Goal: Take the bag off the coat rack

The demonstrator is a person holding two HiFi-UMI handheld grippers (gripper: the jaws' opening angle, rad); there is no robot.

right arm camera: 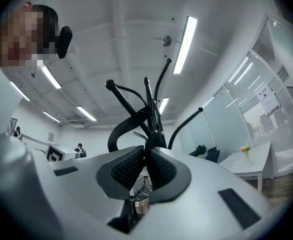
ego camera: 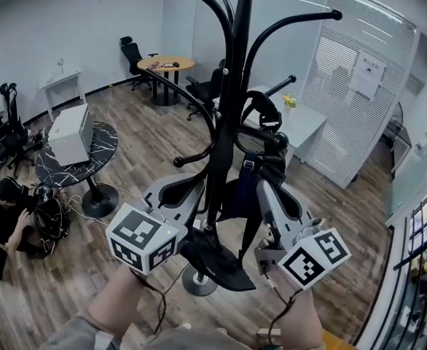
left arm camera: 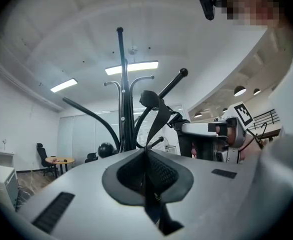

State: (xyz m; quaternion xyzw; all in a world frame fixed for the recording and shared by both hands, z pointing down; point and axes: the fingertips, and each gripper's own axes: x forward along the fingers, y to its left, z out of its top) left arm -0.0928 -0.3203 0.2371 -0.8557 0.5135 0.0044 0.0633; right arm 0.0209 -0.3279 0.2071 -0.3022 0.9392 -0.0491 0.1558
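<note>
A black coat rack (ego camera: 232,86) with curved arms stands in the middle of the head view. A black bag (ego camera: 251,184) hangs against its pole, with its strap (ego camera: 261,111) looped over an arm. My left gripper (ego camera: 199,192) reaches in from the lower left. Its jaws (left arm camera: 146,156) are shut on a flat black strap (left arm camera: 154,116) that rises towards the rack. My right gripper (ego camera: 261,187) comes in from the lower right. It (right arm camera: 146,156) is pinched on a curved black strap (right arm camera: 124,126) of the bag. The bag's body is partly hidden behind the pole and grippers.
The rack's round base (ego camera: 197,281) rests on the wood floor just ahead of me. A black marble side table (ego camera: 104,148) with a white box (ego camera: 71,133) stands at the left, and a person (ego camera: 9,214) sits on the floor beside it. A white desk (ego camera: 304,122) is behind the rack.
</note>
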